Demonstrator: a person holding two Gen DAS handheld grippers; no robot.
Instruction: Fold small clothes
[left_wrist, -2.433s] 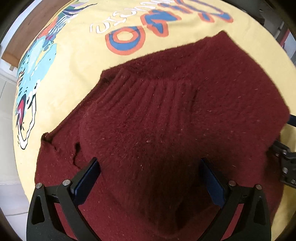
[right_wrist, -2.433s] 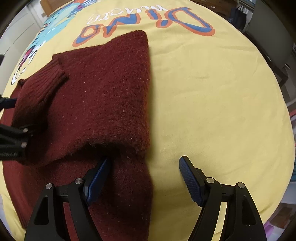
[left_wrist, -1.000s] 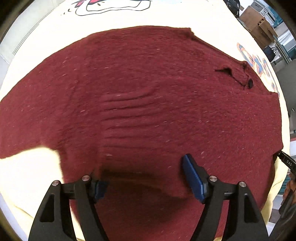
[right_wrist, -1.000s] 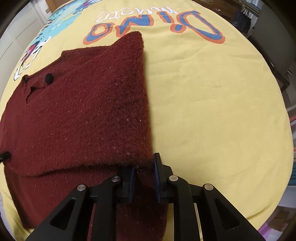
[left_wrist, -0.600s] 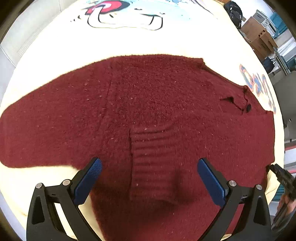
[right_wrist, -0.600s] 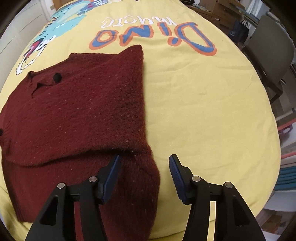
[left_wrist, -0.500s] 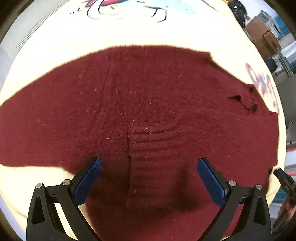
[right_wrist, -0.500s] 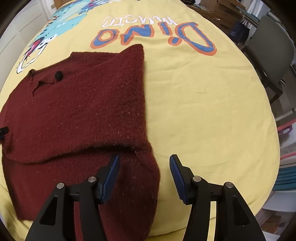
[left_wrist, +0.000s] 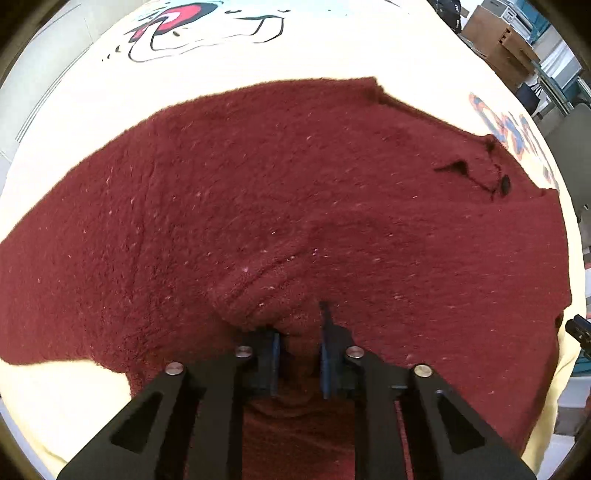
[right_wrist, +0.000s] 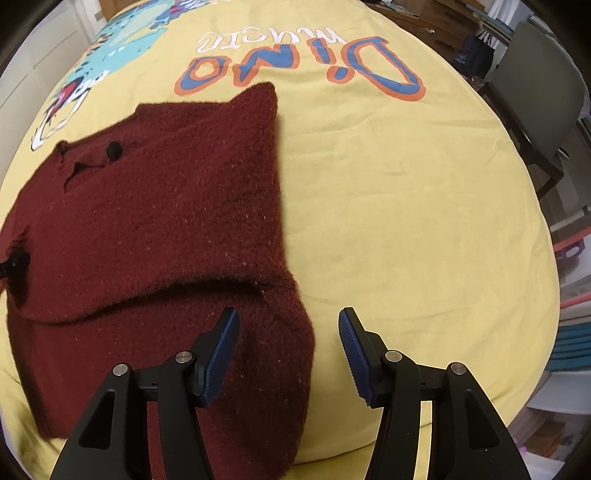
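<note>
Now the left hand-held gripper (left_wrist: 298, 354) pinches the maroon sweater's (left_wrist: 280, 192) ribbed cuff.

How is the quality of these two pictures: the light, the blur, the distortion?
Left wrist view: fisheye bending, dark round corners; the yellow cloth is washed out to pale, and the maroon sweater is slightly soft. Right wrist view: same bending, even warm light, sweater sharper, with a shadow under its folded edge.

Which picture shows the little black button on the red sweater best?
The right wrist view: the button sits round and clear near the collar of the sweater. In the left wrist view the button is small, stretched and far off to the side.
</note>
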